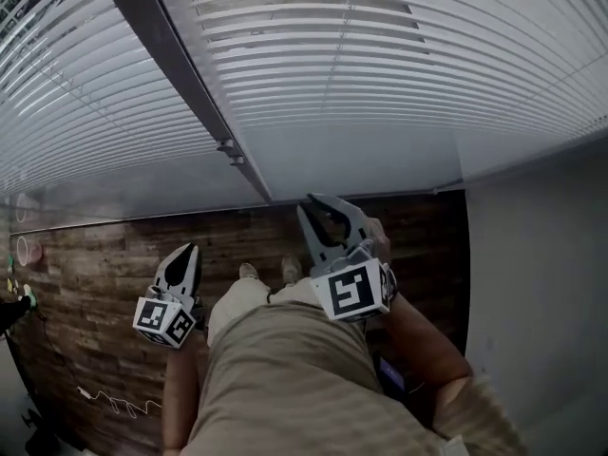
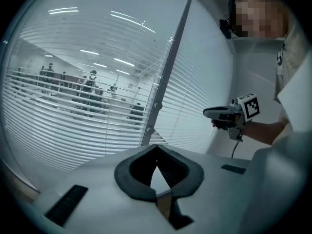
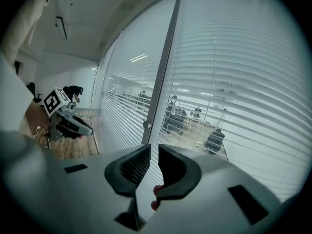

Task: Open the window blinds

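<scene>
Window blinds (image 1: 399, 55) fill the upper frame, lowered. Your right gripper (image 1: 318, 207), lower centre, has jaws a narrow slit apart, empty; left gripper (image 1: 192, 251), lower left, is clenched on nothing. Neither touches the blinds.

Cool window backlight (fisheye-warped, dark edges)

Wood floor (image 1: 95, 283) — white cable (image 1: 118, 406)
</scene>
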The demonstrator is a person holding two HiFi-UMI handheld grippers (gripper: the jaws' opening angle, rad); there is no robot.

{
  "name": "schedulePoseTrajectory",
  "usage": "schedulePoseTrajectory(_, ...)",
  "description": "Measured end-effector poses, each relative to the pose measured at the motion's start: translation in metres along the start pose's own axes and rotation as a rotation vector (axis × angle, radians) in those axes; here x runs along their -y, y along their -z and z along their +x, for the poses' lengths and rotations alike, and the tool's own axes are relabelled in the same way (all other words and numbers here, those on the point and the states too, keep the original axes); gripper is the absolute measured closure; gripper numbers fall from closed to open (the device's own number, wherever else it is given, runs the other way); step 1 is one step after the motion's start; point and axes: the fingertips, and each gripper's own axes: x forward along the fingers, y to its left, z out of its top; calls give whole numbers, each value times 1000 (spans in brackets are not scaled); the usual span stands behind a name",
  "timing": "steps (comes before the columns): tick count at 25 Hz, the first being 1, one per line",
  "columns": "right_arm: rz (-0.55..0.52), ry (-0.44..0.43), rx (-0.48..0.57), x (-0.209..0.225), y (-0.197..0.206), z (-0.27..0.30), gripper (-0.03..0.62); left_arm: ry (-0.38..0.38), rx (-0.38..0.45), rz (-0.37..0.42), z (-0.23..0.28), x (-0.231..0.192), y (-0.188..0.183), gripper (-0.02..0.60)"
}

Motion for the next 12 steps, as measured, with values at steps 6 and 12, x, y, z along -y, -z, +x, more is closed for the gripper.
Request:
schedulePoseTrajectory(6, -140, -49, -14, -12, -15, 22, 574, 35, -64, 26, 5, 11, 2, 569)
schedulePoseTrajectory(12, -123, -84, -52, -26, 22, 53, 585, 63, -31, -77, 32, 4, 2, 569)
